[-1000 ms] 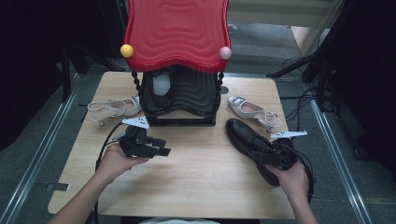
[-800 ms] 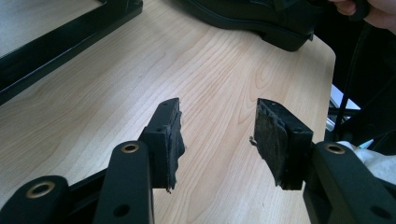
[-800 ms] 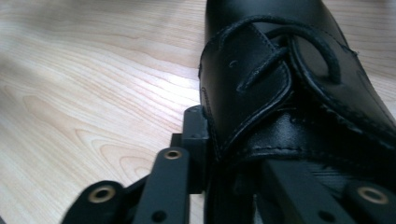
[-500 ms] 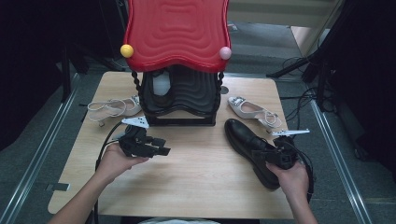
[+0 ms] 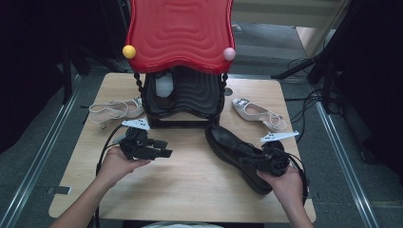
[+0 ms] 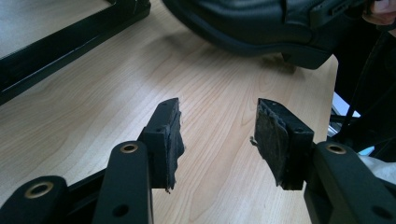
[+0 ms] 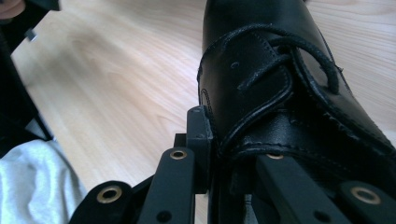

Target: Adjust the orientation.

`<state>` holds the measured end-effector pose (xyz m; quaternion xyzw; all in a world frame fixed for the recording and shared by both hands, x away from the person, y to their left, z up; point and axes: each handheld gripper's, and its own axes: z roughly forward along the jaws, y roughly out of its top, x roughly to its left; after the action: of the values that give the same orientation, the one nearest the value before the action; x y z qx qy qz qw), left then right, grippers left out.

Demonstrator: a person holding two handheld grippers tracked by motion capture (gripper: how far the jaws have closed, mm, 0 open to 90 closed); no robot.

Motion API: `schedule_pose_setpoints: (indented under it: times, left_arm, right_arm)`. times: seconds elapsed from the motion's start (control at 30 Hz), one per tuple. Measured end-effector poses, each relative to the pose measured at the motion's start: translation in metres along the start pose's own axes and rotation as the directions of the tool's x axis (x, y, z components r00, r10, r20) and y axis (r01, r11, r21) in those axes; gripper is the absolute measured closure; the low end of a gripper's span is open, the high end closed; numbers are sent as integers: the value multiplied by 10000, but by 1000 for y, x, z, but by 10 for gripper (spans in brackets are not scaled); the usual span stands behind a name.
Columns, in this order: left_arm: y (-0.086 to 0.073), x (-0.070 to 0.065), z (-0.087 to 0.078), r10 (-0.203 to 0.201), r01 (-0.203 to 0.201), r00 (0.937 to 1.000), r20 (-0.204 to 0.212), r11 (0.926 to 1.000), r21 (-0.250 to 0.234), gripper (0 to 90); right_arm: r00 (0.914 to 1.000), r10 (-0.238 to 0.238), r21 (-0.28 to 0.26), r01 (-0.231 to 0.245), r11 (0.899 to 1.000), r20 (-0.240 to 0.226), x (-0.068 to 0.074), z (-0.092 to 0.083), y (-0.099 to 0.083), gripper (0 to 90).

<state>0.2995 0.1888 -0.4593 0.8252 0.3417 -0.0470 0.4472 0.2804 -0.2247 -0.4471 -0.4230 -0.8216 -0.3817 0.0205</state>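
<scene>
while the left gripper [image 6: 217,140] gapes empty, right gripper [image 7: 224,154] jaws, just closing, clamp the black shoe [image 7: 280,93].

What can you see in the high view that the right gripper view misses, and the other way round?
From above you see the red-topped black rack, a pale shoe either side of it, and the left gripper open over bare wood. The right gripper view adds the close detail: laces, stitching, and the right gripper clamped on the side wall of the black shoe, its jaws having just closed. Both show that black shoe and the wooden table.
</scene>
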Motion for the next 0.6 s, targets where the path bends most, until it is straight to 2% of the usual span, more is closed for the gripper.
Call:
schedule_pose_setpoints:
  times: [0.13,0.2,0.23,0.33,0.37,0.43,0.53,0.6]
  left_arm:
    - [-2,-1,0,11,-11,10000,28,10000,-41,534]
    - [-3,-2,0,-26,27,10000,29,10000,-95,533]
    - [-4,-2,-1,-15,15,10000,-10,10000,-74,533]
    - [-6,-2,-2,-68,66,9999,-140,9999,-116,520]
    - [-6,-2,-2,-68,66,9999,-140,9999,-116,514]
    - [-9,-2,-2,-150,146,9995,-271,9998,-140,505]
    - [-12,-1,-3,-94,94,9990,-427,10000,6,476]
    - [-13,-1,-3,-127,124,9989,-441,9999,-62,476]
  right_arm:
    - [9985,-320,197,329,9993,-451,13,13,8,826]
    - [9979,-413,232,425,9988,-498,15,16,9,826]
    - [9964,-556,358,580,9977,-644,22,24,13,826]
    - [9938,-809,492,848,9952,-767,28,35,18,827]
    - [9938,-809,492,848,9952,-767,28,35,18,827]
    - [9906,-911,633,979,9932,-1018,35,47,25,826]
    - [9879,-1052,718,1138,9909,-1138,41,57,31,826]
    - [9864,-1136,745,1229,9896,-1184,42,61,34,826]
